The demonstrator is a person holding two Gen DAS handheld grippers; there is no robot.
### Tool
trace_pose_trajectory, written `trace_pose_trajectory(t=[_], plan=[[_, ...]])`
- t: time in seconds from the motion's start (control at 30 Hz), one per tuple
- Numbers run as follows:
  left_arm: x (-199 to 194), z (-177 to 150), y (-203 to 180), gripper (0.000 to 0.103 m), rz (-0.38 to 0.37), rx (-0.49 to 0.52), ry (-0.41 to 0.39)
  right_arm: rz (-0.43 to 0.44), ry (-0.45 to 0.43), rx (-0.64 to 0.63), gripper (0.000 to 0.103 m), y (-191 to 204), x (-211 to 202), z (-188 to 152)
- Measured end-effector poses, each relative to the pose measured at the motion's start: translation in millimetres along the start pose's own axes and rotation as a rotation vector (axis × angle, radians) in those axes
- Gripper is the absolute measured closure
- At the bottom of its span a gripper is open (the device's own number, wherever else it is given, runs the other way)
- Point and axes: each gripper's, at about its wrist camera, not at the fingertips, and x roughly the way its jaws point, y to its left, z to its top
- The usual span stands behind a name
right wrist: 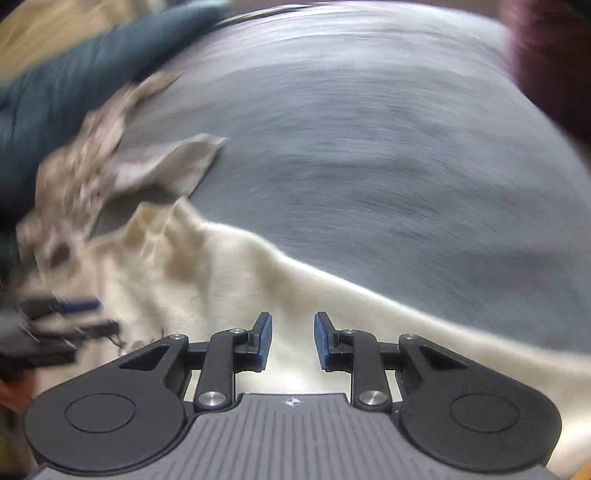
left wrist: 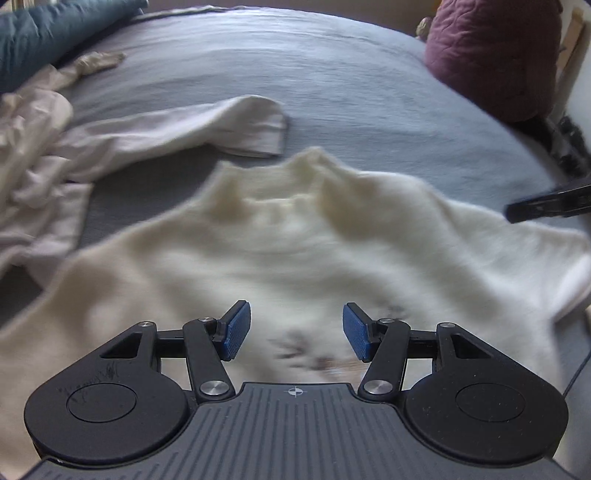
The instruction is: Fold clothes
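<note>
A cream fuzzy sweater (left wrist: pixel 295 236) lies spread on the grey-blue bed (left wrist: pixel 295 74), collar away from me, a dark print near its lower middle. My left gripper (left wrist: pixel 296 328) is open and empty above the sweater's front. The right gripper's dark tip (left wrist: pixel 546 201) shows at the right edge, over the sweater's right shoulder. In the right wrist view, blurred by motion, my right gripper (right wrist: pixel 293 339) is open and empty over the sweater's right sleeve (right wrist: pixel 258 280). The left gripper (right wrist: pixel 62 325) shows at the left there.
A crumpled pale pink garment (left wrist: pixel 74 147) lies left of the sweater, one sleeve stretched toward the middle. A teal blanket (left wrist: pixel 48 33) sits at the back left. A maroon cushion (left wrist: pixel 491 55) stands at the back right. Bare bedspread (right wrist: pixel 388 166) lies beyond the sweater.
</note>
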Motion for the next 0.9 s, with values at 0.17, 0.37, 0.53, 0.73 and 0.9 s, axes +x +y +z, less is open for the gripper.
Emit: trace_pose_trajectory(t=[0.17,0.37,0.53,0.73,0.9], plan=[[6,0,34,0.047,0.034,0.036,0.003,0.025,-0.012,-0.232,0.078,45,40,17],[16,-3,59,0.048,0.005,0.067,0.01,-0.003,-0.028,-0.261,0.074,-2,37,32],[24,-6,57,0.047,0.005,0.112,0.015,0.031,0.123,-0.331,0.068,-44,63,45],[31,-9,57,0.047,0.002,0.151,0.019,0.131,0.254,-0.483,0.06,-38,87,49],[30,-11,54,0.047,0.018,0.162,0.016,0.088,0.264,-0.529,0.086,-21,84,38]])
